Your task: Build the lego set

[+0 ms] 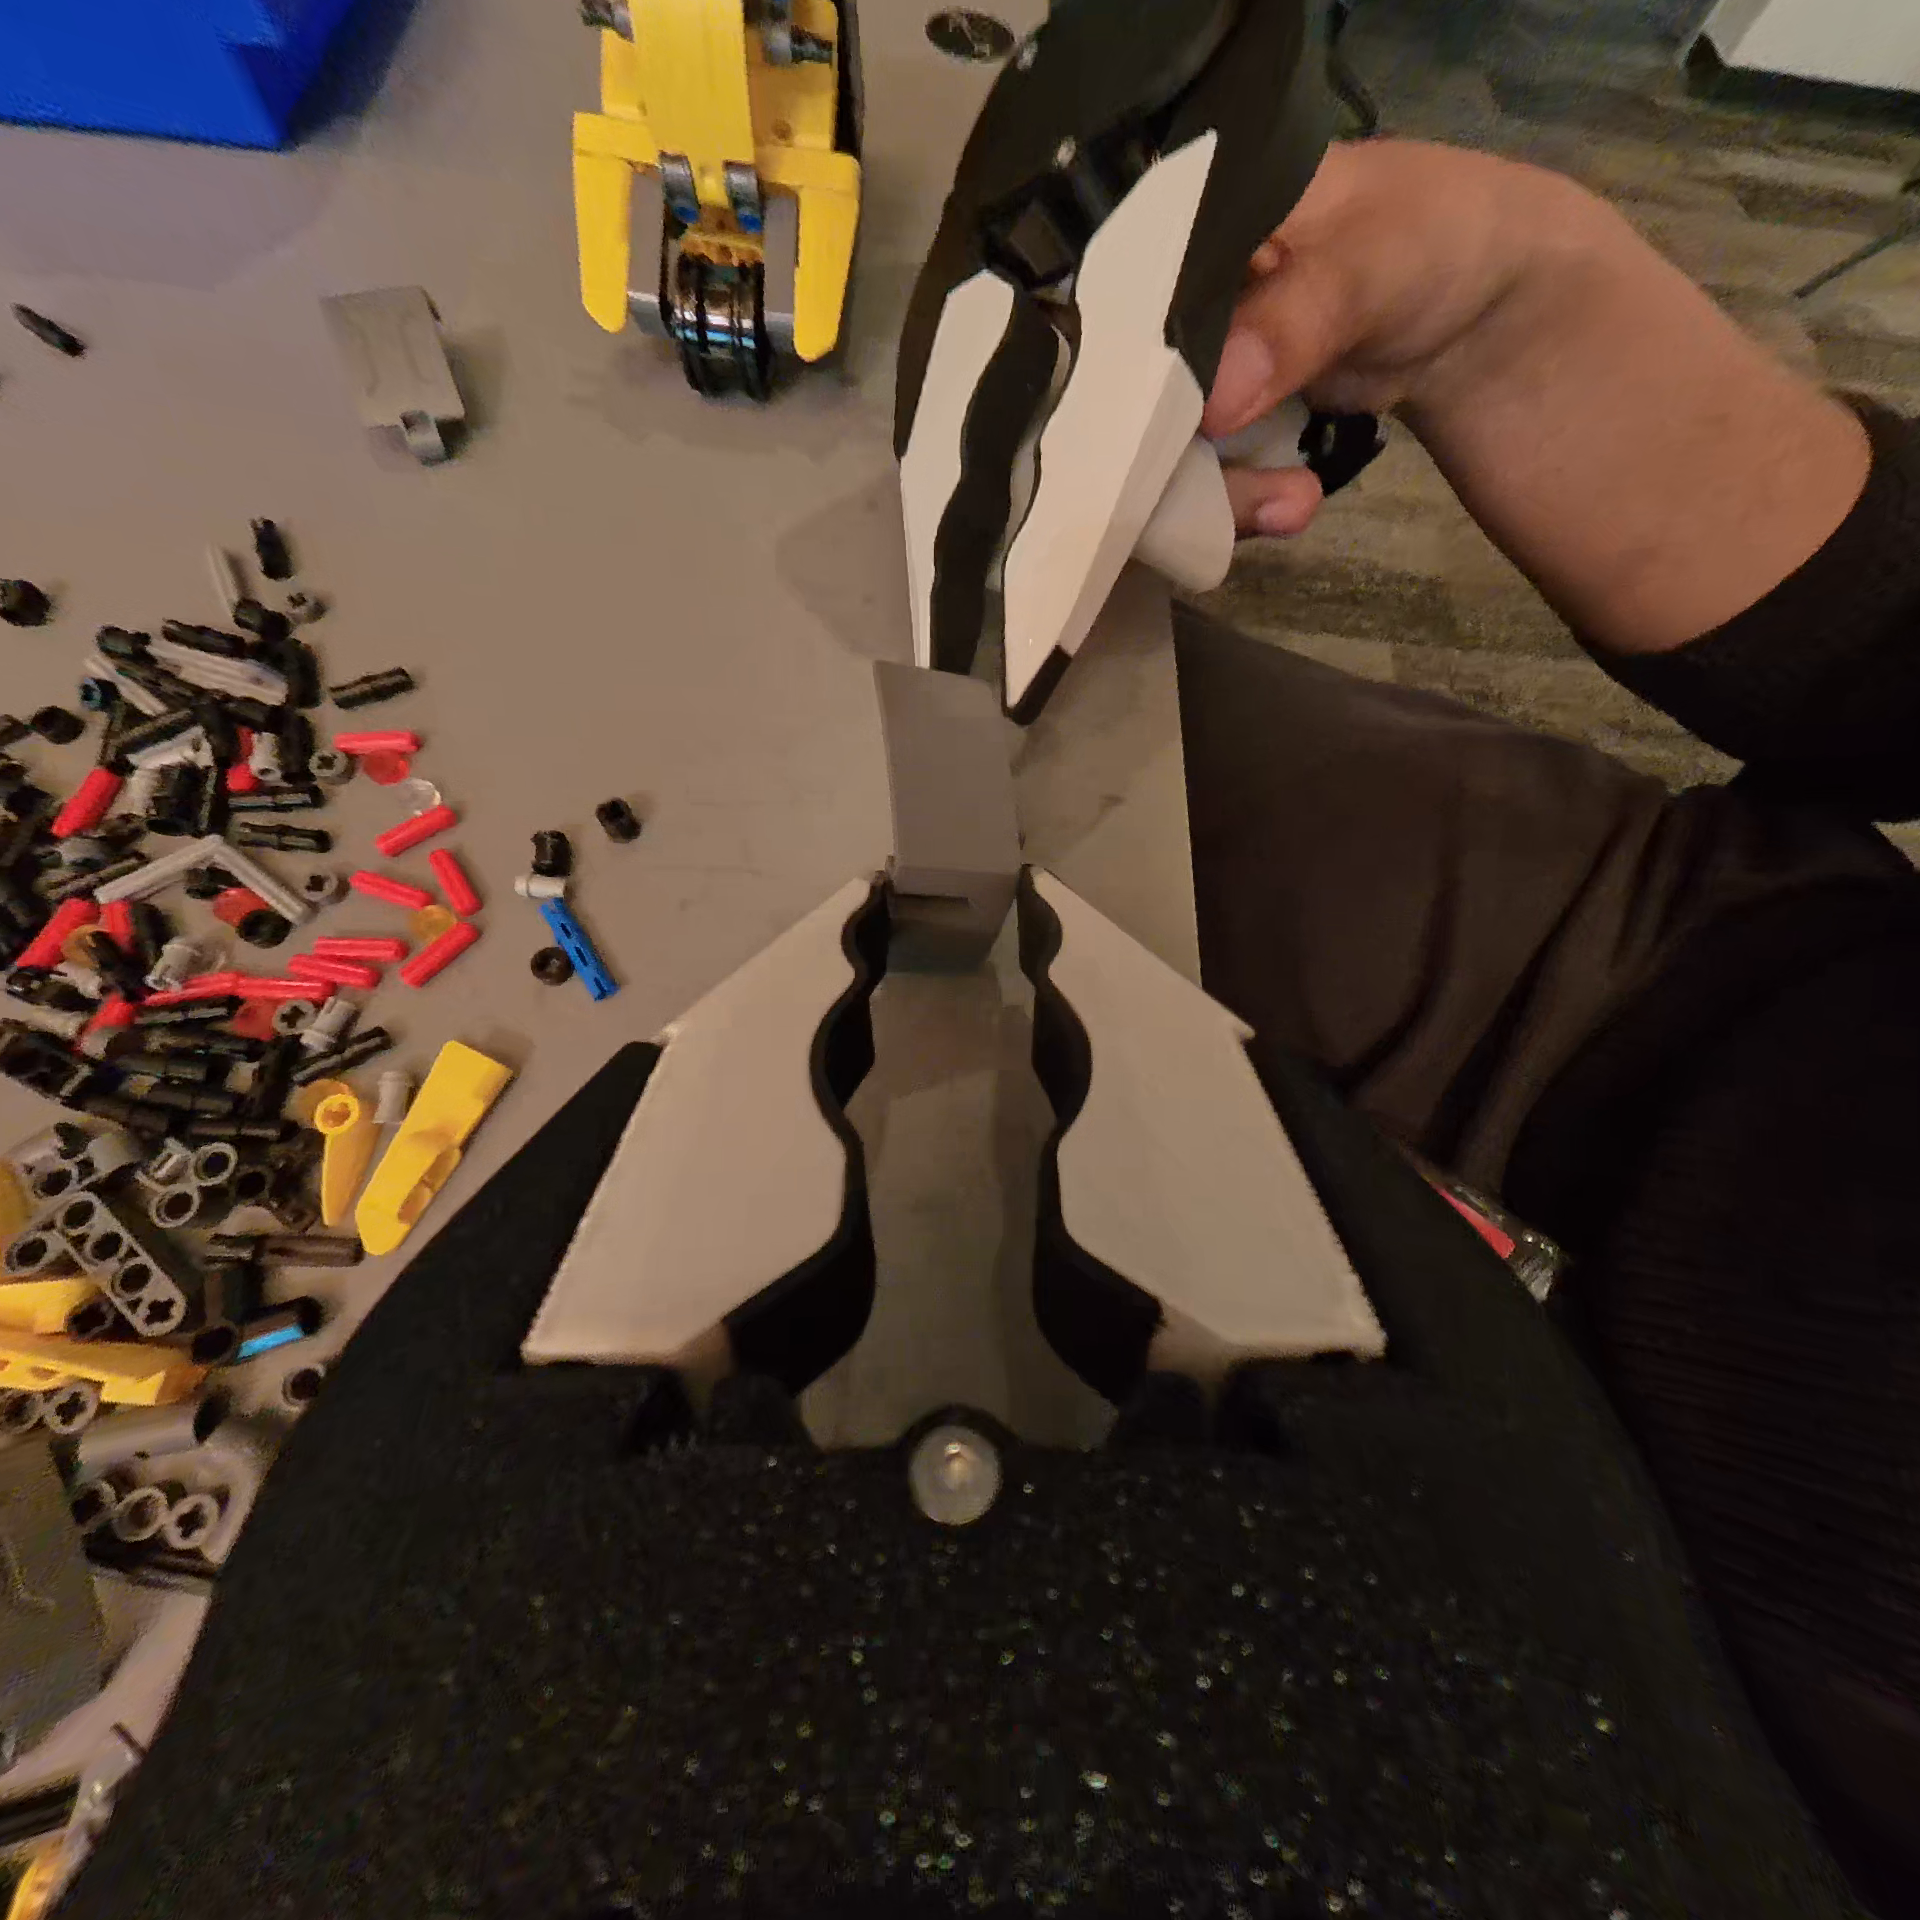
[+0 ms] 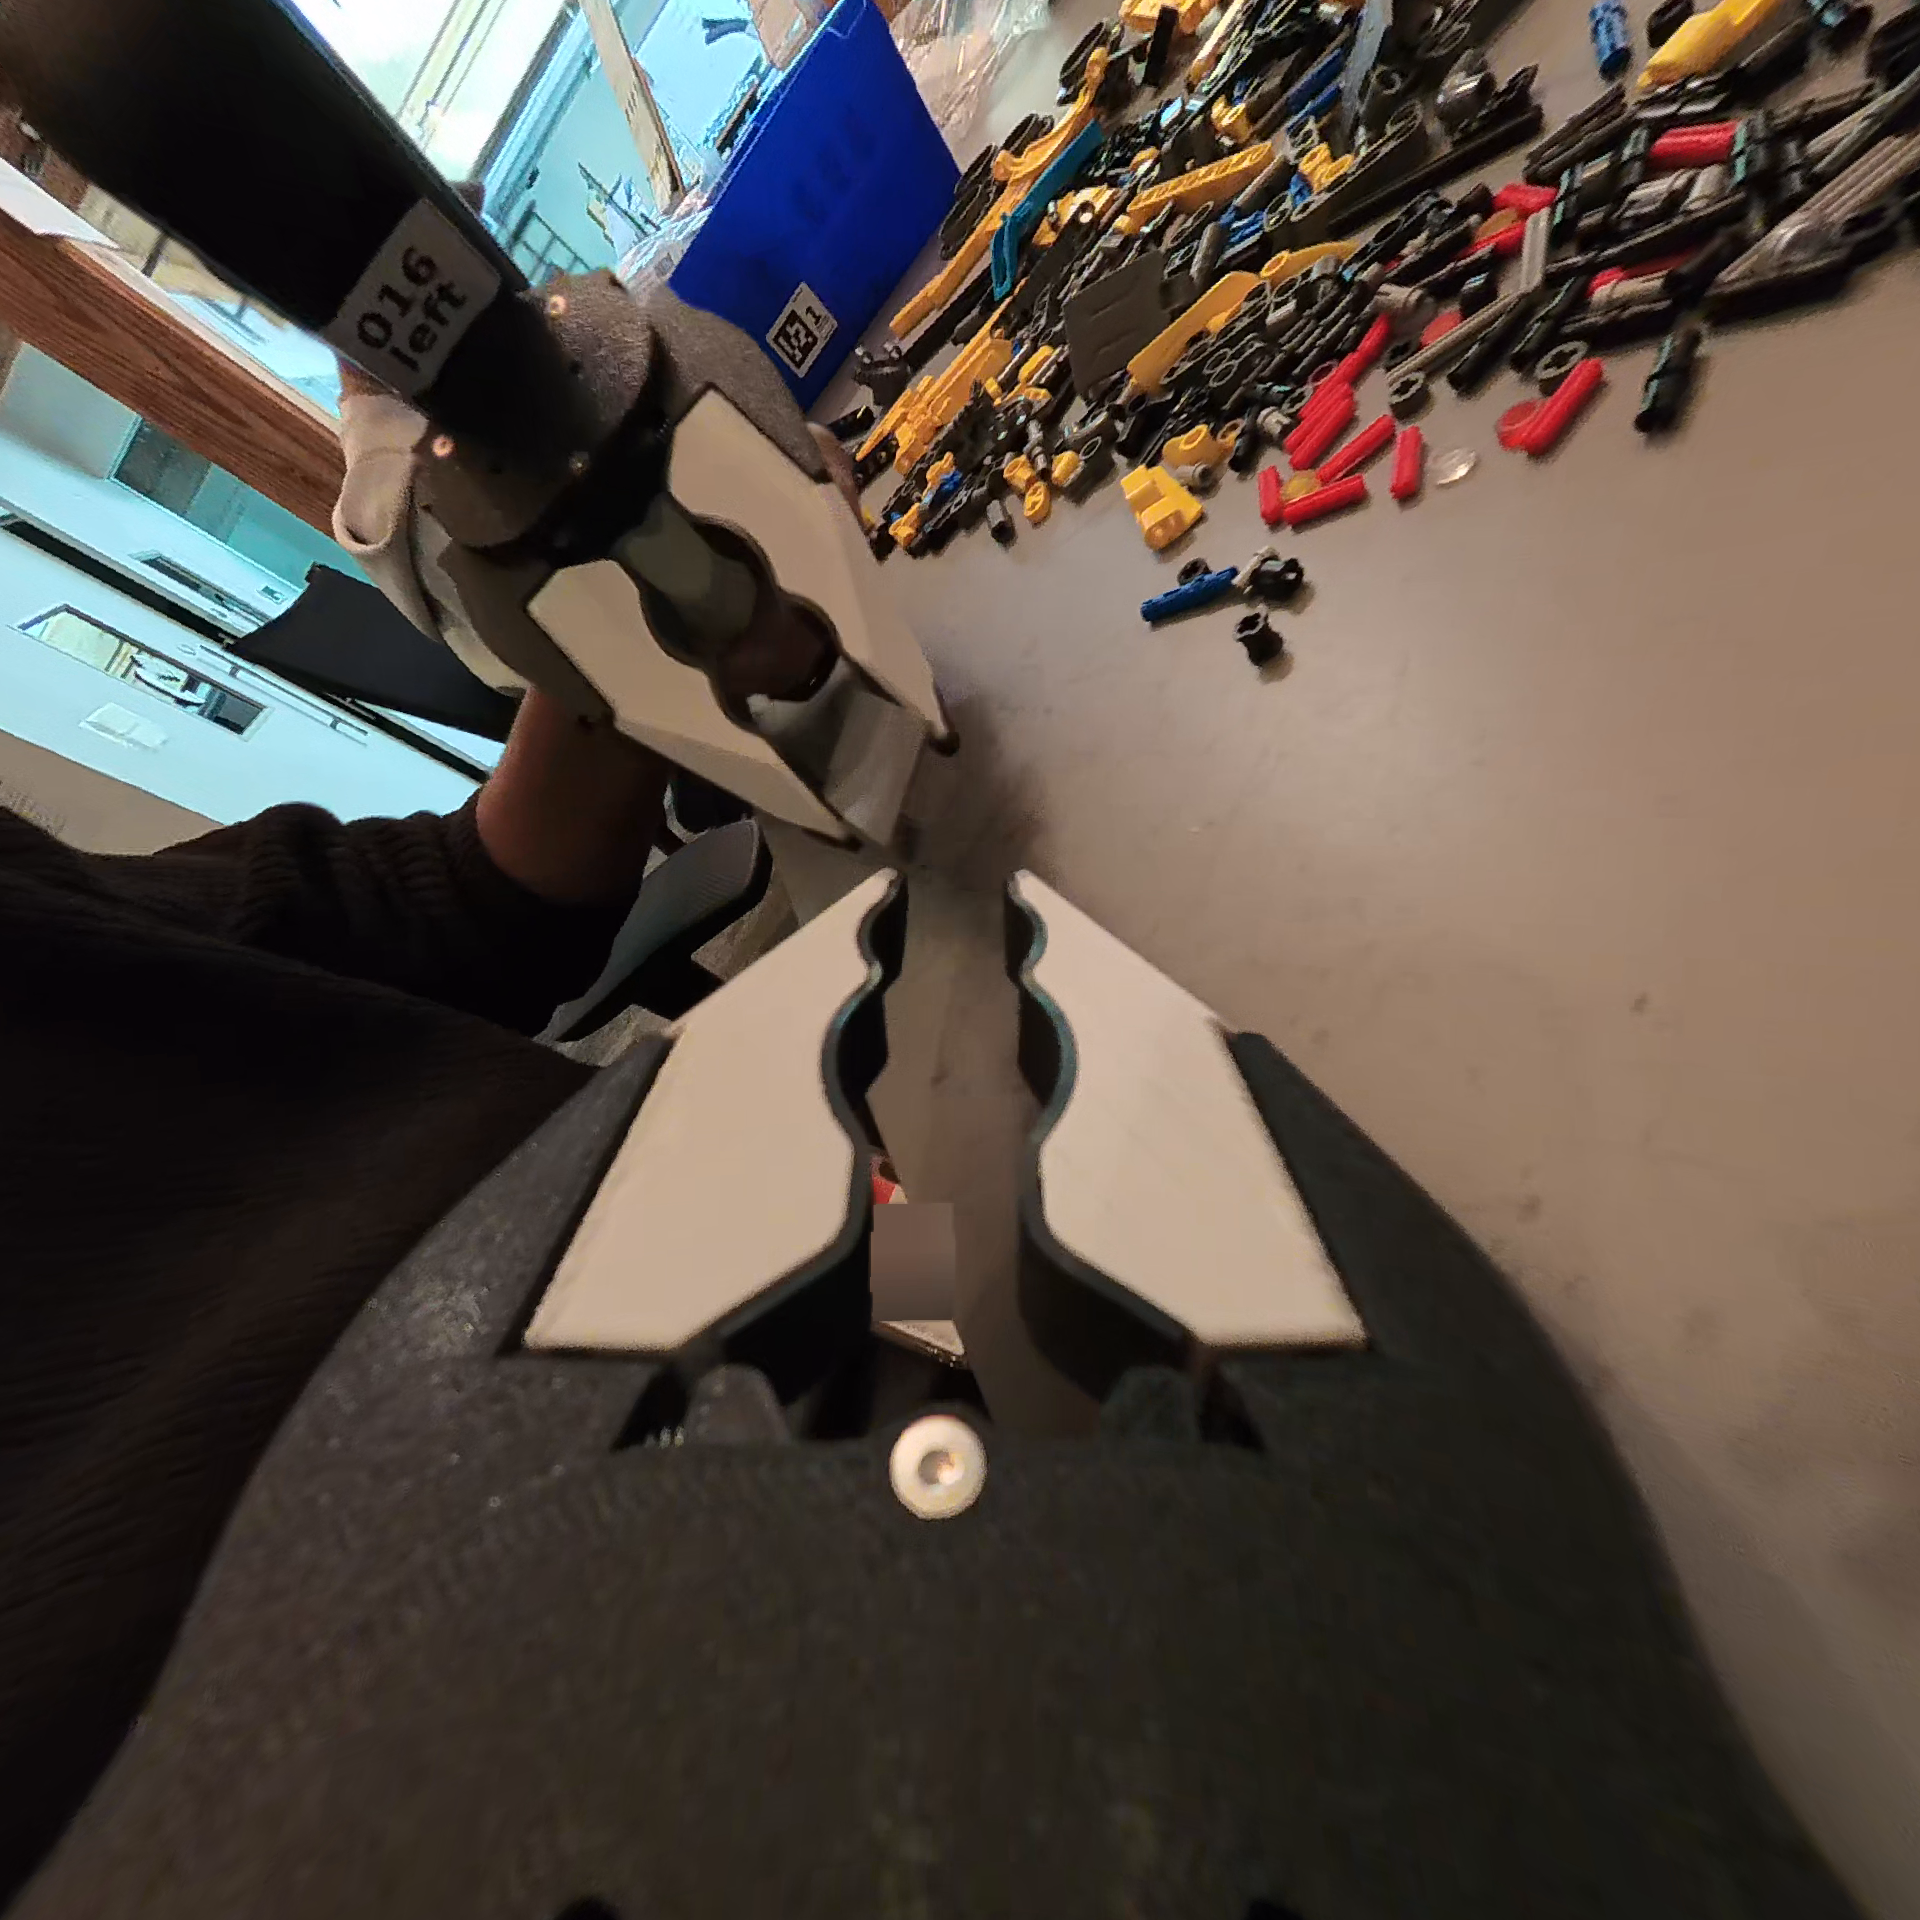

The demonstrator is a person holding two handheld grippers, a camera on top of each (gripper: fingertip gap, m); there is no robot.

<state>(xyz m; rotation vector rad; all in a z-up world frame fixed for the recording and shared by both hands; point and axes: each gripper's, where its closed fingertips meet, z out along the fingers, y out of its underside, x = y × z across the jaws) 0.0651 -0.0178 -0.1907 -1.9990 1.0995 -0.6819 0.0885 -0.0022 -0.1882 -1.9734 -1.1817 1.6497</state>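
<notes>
Grey table under both claws. My left gripper pinches the near end of a grey panel piece, long axis running straight ahead. My right gripper (jaws parted, empty) meets its far end.

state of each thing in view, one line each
left gripper: shut on the grey panel piece
grey panel piece: held off the table, far end at the right gripper's tips
right gripper: open, holding nothing
yellow model: partly built, resting on table
loose parts pile: scattered on table
</notes>
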